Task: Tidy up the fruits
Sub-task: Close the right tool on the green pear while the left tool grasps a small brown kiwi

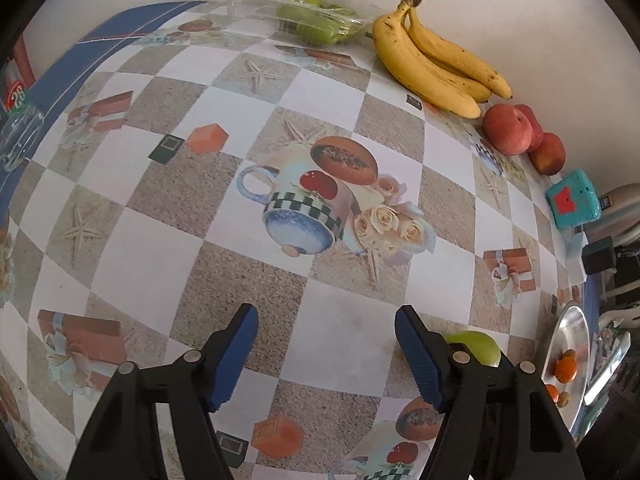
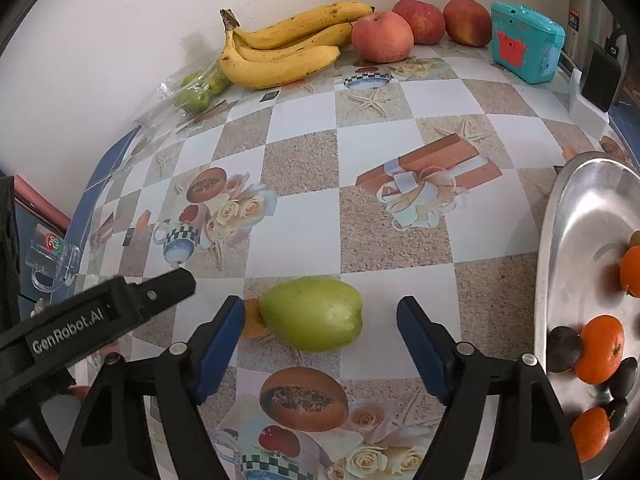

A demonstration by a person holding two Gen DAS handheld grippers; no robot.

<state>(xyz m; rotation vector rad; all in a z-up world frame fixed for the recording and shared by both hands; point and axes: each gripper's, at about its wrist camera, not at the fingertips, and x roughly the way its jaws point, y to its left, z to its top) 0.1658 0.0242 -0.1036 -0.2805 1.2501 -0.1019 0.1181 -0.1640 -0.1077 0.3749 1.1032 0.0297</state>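
A green pear-shaped fruit (image 2: 312,314) lies on the patterned tablecloth between the blue pads of my right gripper (image 2: 320,308), which is open with a gap on both sides of the fruit. My left gripper (image 1: 326,316) stands open over bare cloth with nothing between its pads; the same green fruit (image 1: 478,346) peeks out behind its right finger. One black finger (image 2: 132,304) of the left gripper reaches in from the left of the right wrist view. Bananas (image 2: 280,52), three red apples (image 2: 382,36) and a clear box of green fruit (image 2: 196,88) line the back wall.
A metal tray (image 2: 580,208) at the right holds oranges (image 2: 600,348) and small dark fruits (image 2: 564,350). A teal toy camera (image 2: 524,42) sits at the back right. A glass mug (image 2: 52,256) stands at the table's left edge.
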